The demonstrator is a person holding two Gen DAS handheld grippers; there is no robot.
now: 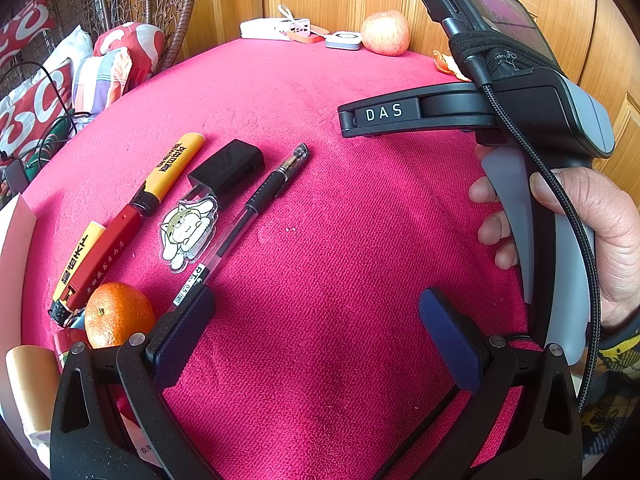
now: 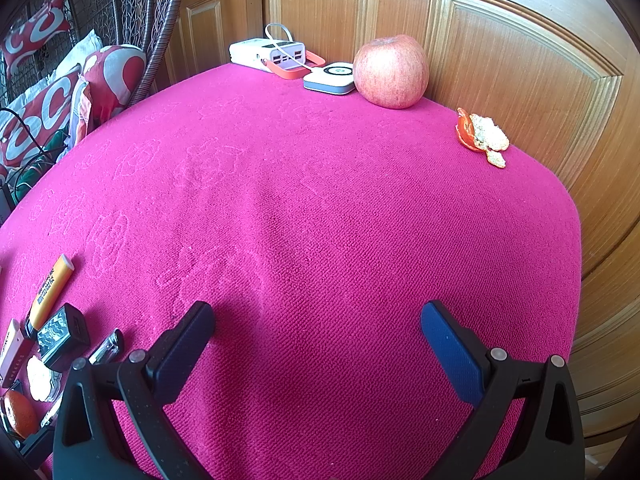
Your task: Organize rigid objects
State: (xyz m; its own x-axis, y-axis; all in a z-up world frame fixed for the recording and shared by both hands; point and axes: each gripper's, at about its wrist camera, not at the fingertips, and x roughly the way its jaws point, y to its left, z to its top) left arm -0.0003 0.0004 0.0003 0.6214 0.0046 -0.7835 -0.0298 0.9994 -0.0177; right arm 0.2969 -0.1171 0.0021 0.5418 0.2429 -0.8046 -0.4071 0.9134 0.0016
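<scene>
Pen beside black box

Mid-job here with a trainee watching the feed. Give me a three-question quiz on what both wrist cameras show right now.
1. True or false: the left gripper is shut on the pen.
2. Multiple choice: what lies nearest the apple at the far edge of the pink cloth?
A. the tangerine
B. the small white charger pad
C. the yellow marker
3. Fill in: the black box lies between the yellow marker and the ____.

Key
1. False. Its fingers are spread, with nothing between them; the right gripper is also open.
2. B.
3. Pen.
</scene>
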